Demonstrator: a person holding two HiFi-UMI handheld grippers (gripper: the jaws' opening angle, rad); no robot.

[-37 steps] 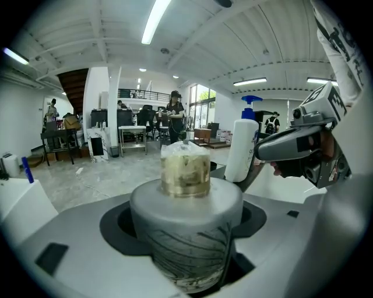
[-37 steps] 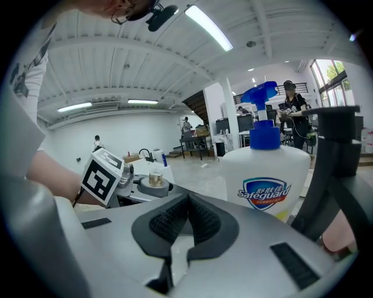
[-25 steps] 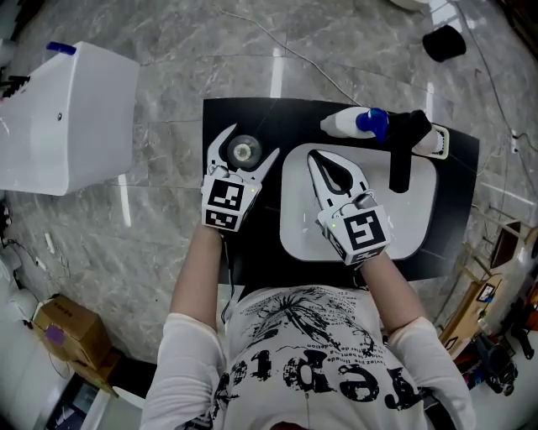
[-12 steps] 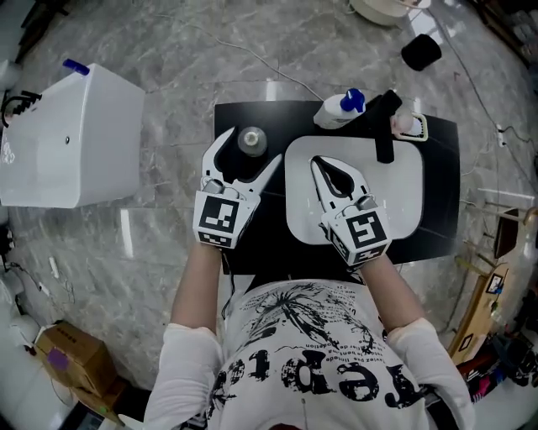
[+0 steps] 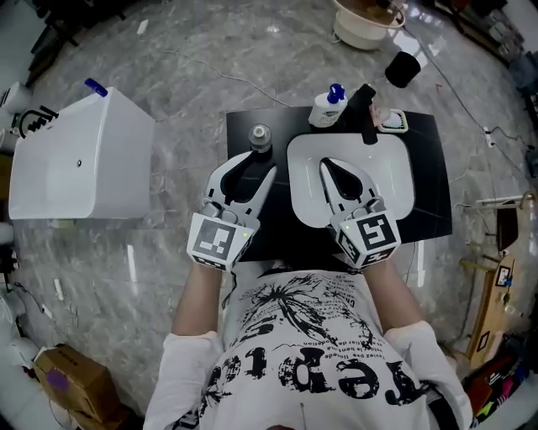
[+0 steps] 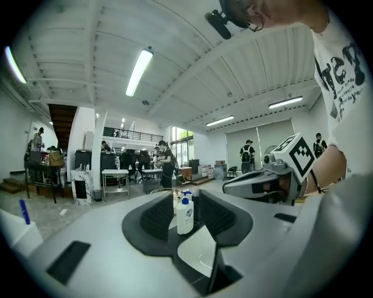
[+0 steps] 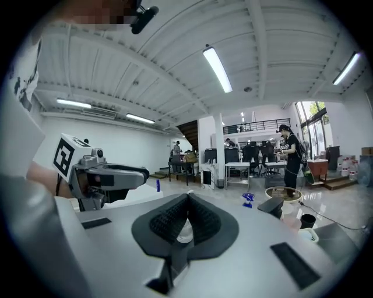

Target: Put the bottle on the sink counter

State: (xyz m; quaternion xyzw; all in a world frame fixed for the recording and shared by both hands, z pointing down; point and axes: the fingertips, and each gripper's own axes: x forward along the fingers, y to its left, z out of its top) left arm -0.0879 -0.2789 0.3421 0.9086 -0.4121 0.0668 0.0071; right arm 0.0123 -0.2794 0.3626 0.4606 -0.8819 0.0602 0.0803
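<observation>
A clear bottle with a grey cap (image 5: 260, 136) stands upright on the black sink counter (image 5: 424, 180), left of the white basin (image 5: 395, 180). My left gripper (image 5: 255, 164) sits just short of the bottle, apart from it. Its jaws are closing with nothing between them. In the left gripper view a narrow gap still shows between the fingers (image 6: 152, 216). My right gripper (image 5: 324, 165) hovers over the basin, shut and empty; its tips (image 7: 187, 195) meet. A white bottle with a blue pump (image 5: 326, 107) (image 6: 185, 215) stands at the counter's back.
A black tap (image 5: 367, 113) and a small soap dish (image 5: 392, 123) sit behind the basin. A white box (image 5: 80, 155) stands on the floor at the left. Beyond the counter are a black cup (image 5: 403, 69), a beige bowl (image 5: 366, 21) and loose cables.
The grey-capped bottle stood between my left gripper's wide-open jaws. That gripper has drawn back toward me, leaving the bottle on the counter, and its jaws have narrowed. The right gripper kept still.
</observation>
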